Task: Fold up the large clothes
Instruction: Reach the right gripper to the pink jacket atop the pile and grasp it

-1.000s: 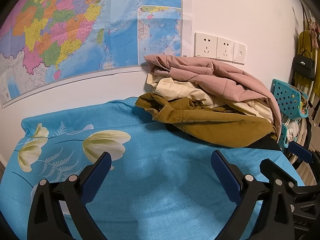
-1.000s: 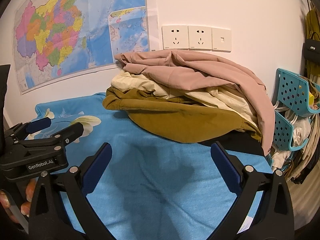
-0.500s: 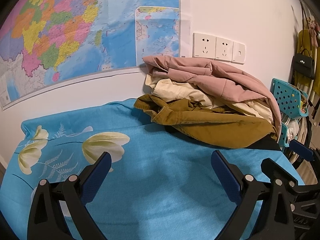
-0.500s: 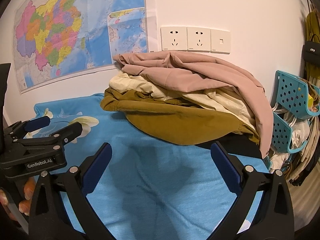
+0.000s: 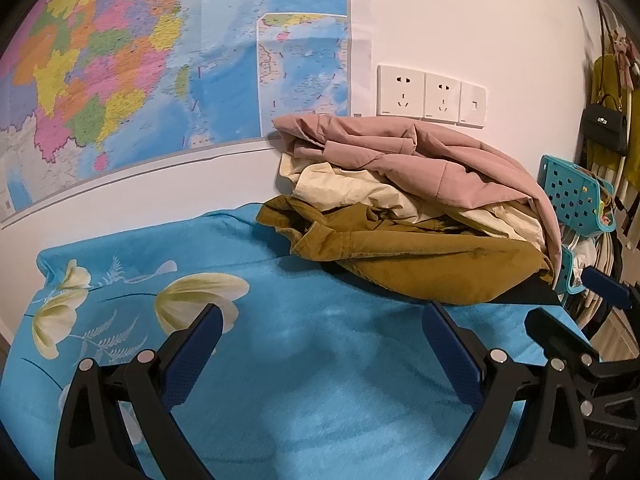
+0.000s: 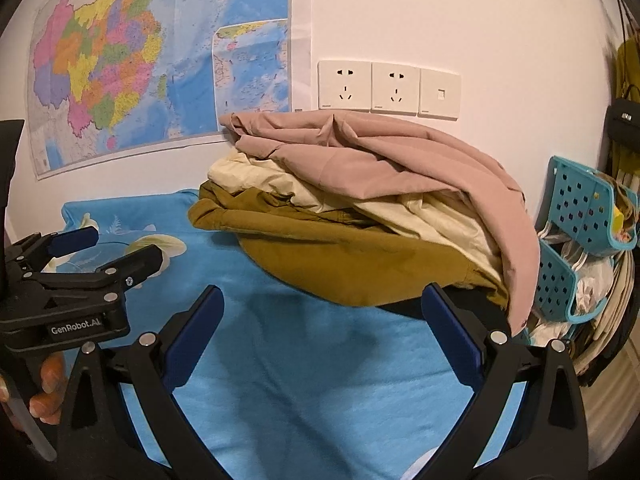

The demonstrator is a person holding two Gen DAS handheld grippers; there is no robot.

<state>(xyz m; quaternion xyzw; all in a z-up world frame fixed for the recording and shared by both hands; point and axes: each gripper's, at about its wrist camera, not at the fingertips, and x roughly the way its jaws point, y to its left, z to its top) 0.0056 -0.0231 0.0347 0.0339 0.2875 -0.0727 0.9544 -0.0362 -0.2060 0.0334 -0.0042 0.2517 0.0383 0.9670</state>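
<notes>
While both grippers are held above the blue floral sheet, no garment is gripped by either. The left gripper is seen with its two blue-padded fingers spread wide apart, and only bare sheet lies between them. The right gripper is likewise spread wide, with nothing between its fingers. In the right wrist view, the left gripper is visible at the left edge, its jaws parted, and the fingertips of a hand are seen wrapped around its handle below.

The clothes pile is located at the far side of the sheet, against the white wall and ahead of both grippers, apart from them. Three layers can be distinguished. A pink garment lies on top and drapes down over the pile's right side. A cream garment is sandwiched beneath it. A mustard-brown garment forms the lowest visible coloured layer, and a dark item is partly seen under its right edge; it cannot be identified.

A coloured map is fixed to the wall left of the pile. A row of white wall sockets is mounted just above the pile. A turquoise perforated basket rack stands to the right of the sheet.
</notes>
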